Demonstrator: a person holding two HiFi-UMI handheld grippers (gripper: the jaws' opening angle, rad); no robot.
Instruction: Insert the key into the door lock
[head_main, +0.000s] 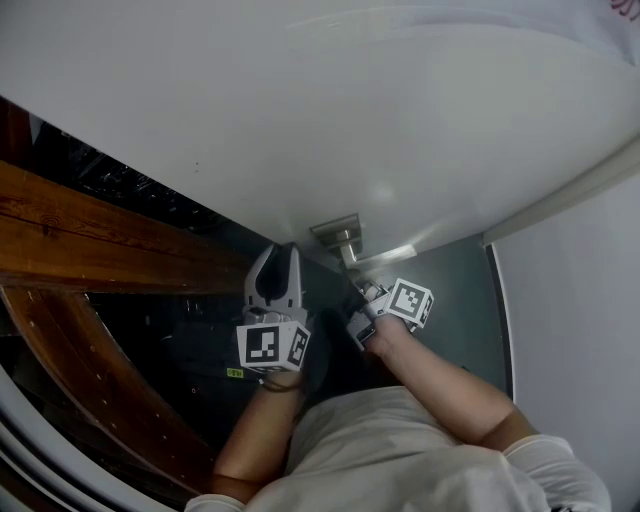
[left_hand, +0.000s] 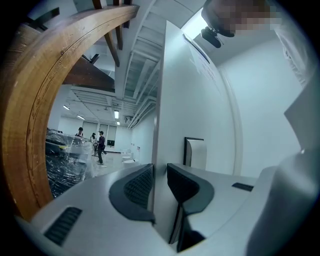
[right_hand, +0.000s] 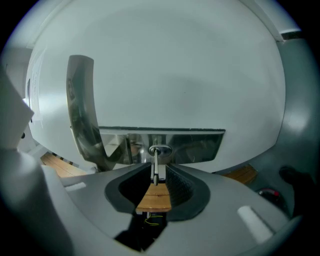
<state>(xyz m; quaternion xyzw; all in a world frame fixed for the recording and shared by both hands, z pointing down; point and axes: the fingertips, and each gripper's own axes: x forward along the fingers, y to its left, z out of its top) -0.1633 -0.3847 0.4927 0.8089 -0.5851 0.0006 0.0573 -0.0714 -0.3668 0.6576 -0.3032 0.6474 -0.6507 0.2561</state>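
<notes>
In the right gripper view my right gripper (right_hand: 159, 174) is shut on a key (right_hand: 155, 167) with a wooden tag (right_hand: 155, 197). Its blade points straight at the round keyhole (right_hand: 160, 150) in the shiny lock plate (right_hand: 200, 145), and the tip meets the slot. How deep it sits I cannot tell. The curved metal door handle (right_hand: 81, 110) rises at the left. In the head view the right gripper (head_main: 366, 297) is just below the lock plate (head_main: 335, 230). My left gripper (head_main: 278, 262) holds the edge of the white door (head_main: 320, 120); the door edge (left_hand: 159, 125) runs between its jaws (left_hand: 160, 171).
A curved wooden beam (head_main: 100, 250) and a dark glass area lie left of the door. A grey wall panel (head_main: 570, 320) stands to the right. Past the door edge, an open hall with people (left_hand: 101, 145) and a wrapped pallet (left_hand: 65, 160) shows far off.
</notes>
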